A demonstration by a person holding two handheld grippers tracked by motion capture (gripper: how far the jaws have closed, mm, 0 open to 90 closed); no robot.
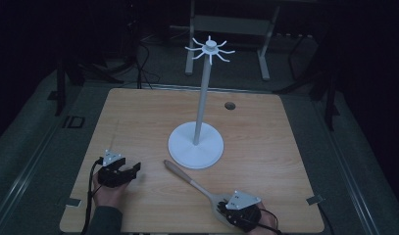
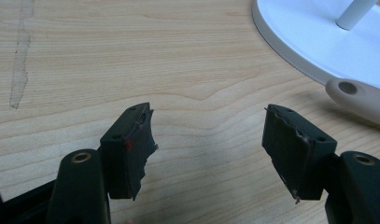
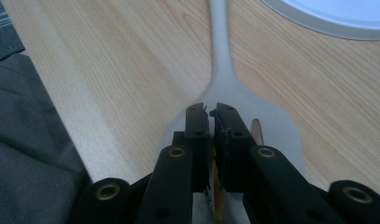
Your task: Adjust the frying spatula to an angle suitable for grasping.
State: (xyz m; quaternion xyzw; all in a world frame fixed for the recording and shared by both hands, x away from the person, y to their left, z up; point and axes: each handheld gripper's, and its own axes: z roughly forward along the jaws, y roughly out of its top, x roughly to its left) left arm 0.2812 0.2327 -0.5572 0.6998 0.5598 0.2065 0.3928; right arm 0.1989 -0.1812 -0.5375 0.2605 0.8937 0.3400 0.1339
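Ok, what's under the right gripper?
The slotted spatula's flat head, lying on the wooden table; the right gripper is shut on it. The gripper body covers the head's near edge.

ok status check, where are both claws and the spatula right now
Left claw open, empty, over bare wood. Right claw shut on pale grey slotted spatula's blade at near table edge. Handle tip beside white round-based hook stand, nothing blocking.
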